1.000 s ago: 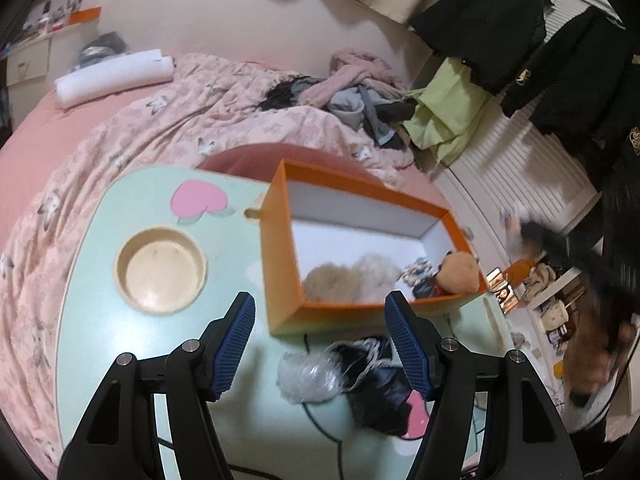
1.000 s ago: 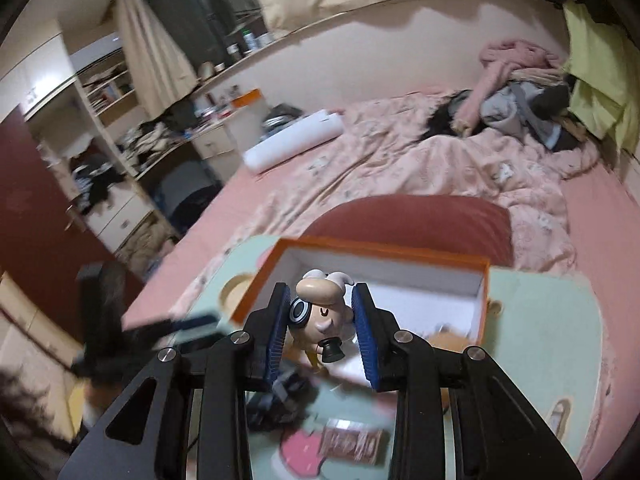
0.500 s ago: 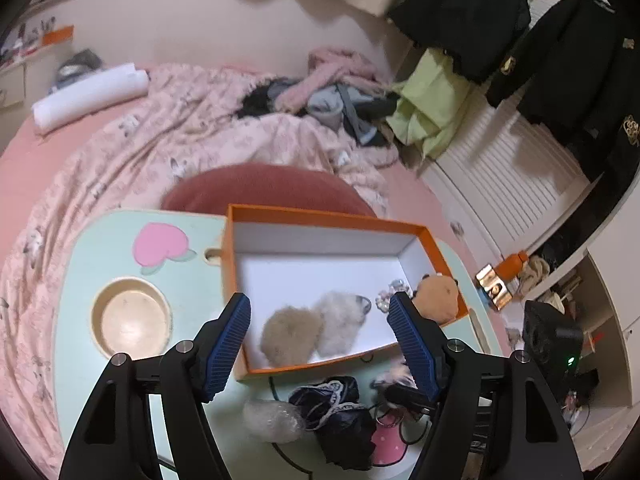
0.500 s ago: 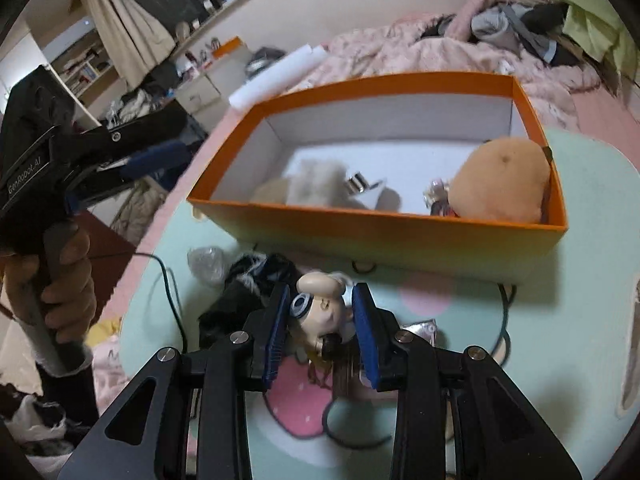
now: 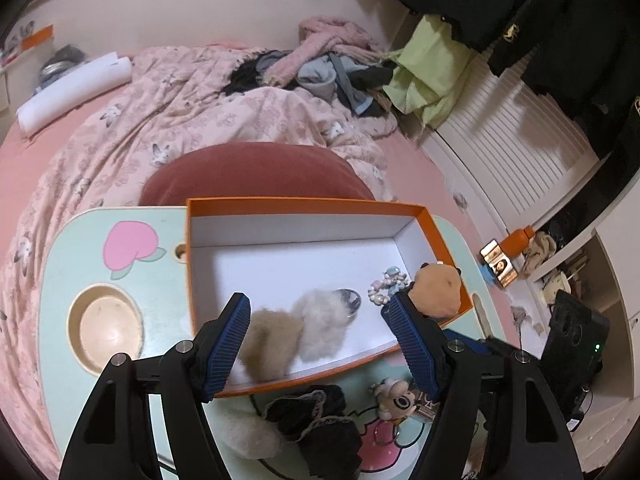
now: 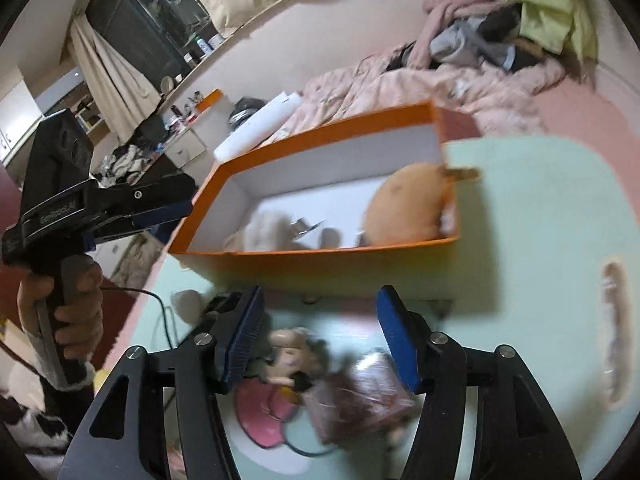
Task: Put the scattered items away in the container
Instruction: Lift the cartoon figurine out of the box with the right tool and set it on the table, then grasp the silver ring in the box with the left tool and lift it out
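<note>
While the right gripper (image 6: pixel 320 332) opens its jaws over the mint-green table (image 6: pixel 540 240), the small doll figure (image 6: pixel 290 356) lies between the pads, free of both, with a pink wrapped packet (image 6: pixel 360 396) at its 4 o'clock. At 12 o'clock from the doll sits the orange box (image 6: pixel 320 256), holding fur pom-poms (image 5: pixel 304 328) and a tan plush (image 5: pixel 436 290). Poised above the box, the left gripper (image 5: pixel 320 340) is spread and empty.

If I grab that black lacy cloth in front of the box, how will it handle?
The black cloth lies crumpled with loose lace edges, so it is probably floppy and light and will droop from the grip. Its trim may snag the pale fluffy ball touching it, possibly dragging that along.
</note>
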